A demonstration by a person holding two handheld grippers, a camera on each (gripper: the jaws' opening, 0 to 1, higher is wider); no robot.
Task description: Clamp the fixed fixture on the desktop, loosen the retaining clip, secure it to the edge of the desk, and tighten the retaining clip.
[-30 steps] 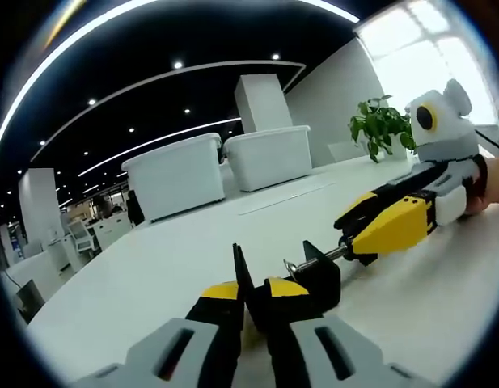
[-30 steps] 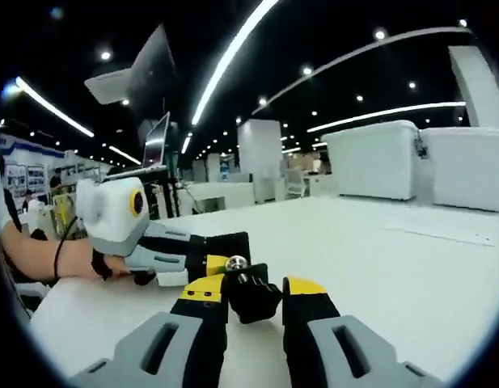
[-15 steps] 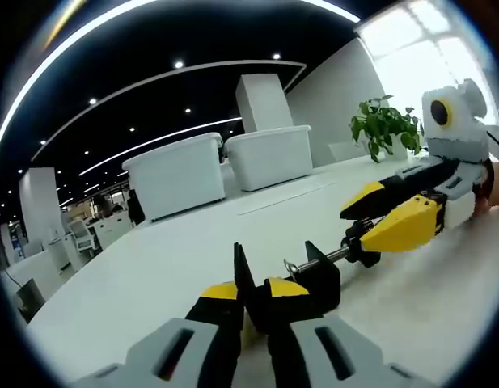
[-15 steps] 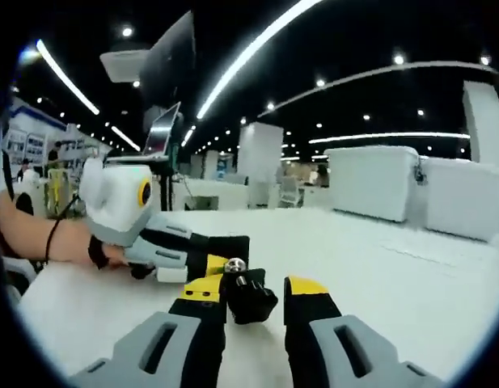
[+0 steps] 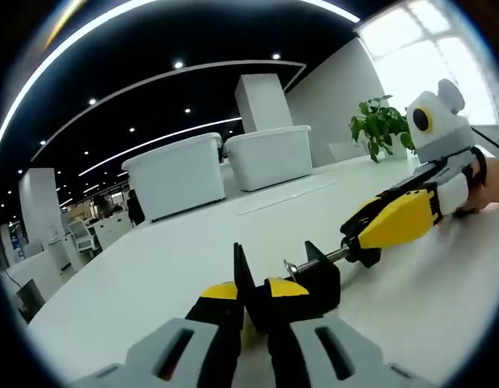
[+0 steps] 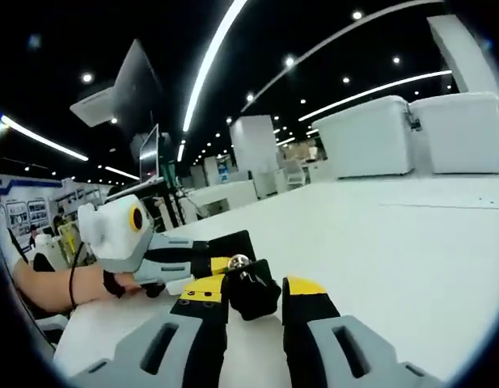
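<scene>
Fixture (image 5: 302, 283), black clamp w/ metal screw, sits on white desk (image 5: 152, 275). Left gripper (image 5: 247, 299) jaws narrow, pinched on clamp body. Right gripper (image 5: 366, 242) comes in from right of left gripper view, jaws closed round black knob (image 6: 251, 293) at screw's end. Right gripper view: knob betw. its jaws, left gripper just behind. Two white bins (image 5: 225, 166) and plant (image 5: 380, 125) at desk's far side.

One black clamp fixture (image 5: 310, 279) with one threaded screw (image 5: 318, 259), two yellow-tipped tools, left tool (image 5: 247, 303) and right tool (image 6: 255, 297), two white storage bins (image 5: 178, 174), one potted plant (image 5: 380, 125), one white tabletop (image 5: 168, 259), one white pillar (image 5: 261, 103)
</scene>
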